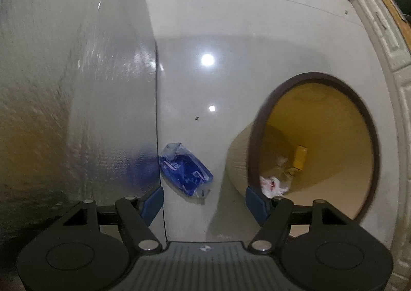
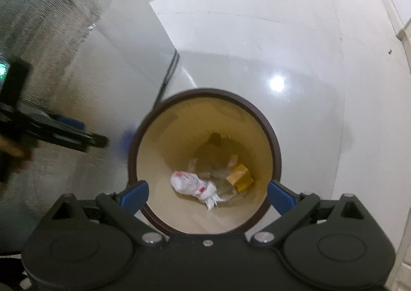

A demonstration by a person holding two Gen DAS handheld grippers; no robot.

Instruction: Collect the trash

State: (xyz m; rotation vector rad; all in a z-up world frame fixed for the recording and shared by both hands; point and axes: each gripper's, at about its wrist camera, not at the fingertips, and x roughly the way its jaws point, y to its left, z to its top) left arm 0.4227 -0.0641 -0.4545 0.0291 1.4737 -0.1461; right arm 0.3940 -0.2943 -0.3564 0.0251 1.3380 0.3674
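A blue plastic wrapper [image 1: 186,170] lies on the glossy floor against the foot of a silvery panel. My left gripper [image 1: 205,203] points down just short of it, jaws open, the wrapper ahead of the blue pads and not between them. To its right stands a round bin [image 1: 259,124] with a dark brown rim and yellow inside. My right gripper [image 2: 207,195] hangs open over the bin [image 2: 205,92], nothing in its jaws. Inside lie a crumpled white wrapper [image 2: 192,183] and a yellow box [image 2: 240,175]. The left gripper [image 2: 64,131] shows blurred at the left.
A textured silvery panel [image 1: 77,85] rises along the left, close to my left finger. Pale tiled floor [image 1: 231,34] stretches beyond the wrapper and bin. A cream moulded wall base [image 1: 385,34] runs down the right side.
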